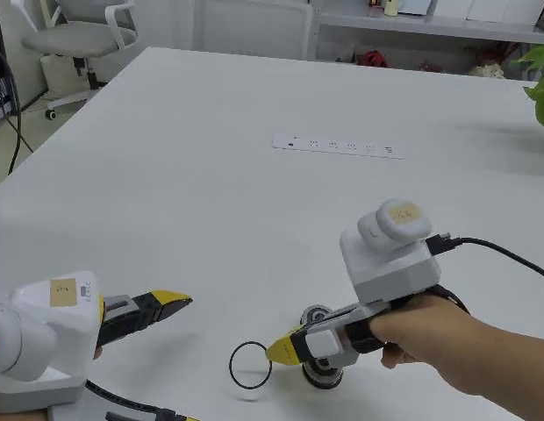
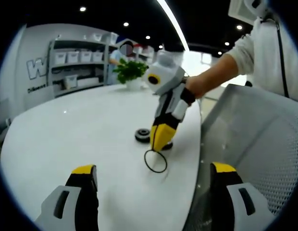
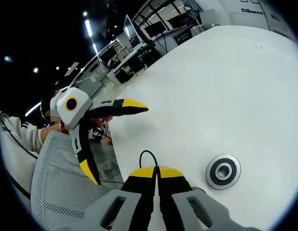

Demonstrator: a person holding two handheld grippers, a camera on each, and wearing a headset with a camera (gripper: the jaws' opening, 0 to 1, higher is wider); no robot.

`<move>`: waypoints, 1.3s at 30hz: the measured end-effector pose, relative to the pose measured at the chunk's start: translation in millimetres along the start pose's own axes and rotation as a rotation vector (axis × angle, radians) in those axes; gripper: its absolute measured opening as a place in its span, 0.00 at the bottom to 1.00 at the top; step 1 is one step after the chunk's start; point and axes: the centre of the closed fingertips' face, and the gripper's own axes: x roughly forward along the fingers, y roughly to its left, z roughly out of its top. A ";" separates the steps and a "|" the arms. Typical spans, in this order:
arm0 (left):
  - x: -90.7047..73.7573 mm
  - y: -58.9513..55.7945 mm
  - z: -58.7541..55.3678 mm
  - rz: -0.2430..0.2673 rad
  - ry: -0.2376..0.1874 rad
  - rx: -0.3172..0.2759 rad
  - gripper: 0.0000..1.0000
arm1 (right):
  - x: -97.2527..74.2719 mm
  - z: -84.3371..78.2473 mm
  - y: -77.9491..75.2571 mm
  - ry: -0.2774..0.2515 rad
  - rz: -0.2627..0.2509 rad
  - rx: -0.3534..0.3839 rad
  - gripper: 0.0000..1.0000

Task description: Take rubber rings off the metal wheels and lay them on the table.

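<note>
— Right gripper point(image 3: 157, 172): what are its jaws doing?
— They are pressed together, and a black rubber ring point(image 3: 148, 158) loops out from between the tips, so it looks pinched by its near edge. In the head view that ring point(image 1: 251, 365) sits low centre in the frame, just left of the yellow tips. It is at or barely above the white table point(image 1: 254, 202); I can't tell whether it touches.
— And the left gripper point(image 1: 171, 304)?
— Its jaws are spread wide and hold nothing. It is at lower left of the head view, pointing towards the ring but apart from it. The right one is clearly nearer.
— How many wheels?
— Two metal wheels, I think. One wheel point(image 1: 318, 317) is just behind the right gripper's tips, and a second wheel point(image 1: 323, 377) is half hidden under them. One ring is off. Whether either wheel carries another is too small to tell.
— Next?
— Probably parting the jaws lets the ring lie flat, left of the wheels.
</note>
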 end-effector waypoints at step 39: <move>18.5 -8.8 -19.7 -0.078 0.114 0.049 0.95 | 14.4 -4.0 -6.7 -0.031 -0.087 -0.059 0.00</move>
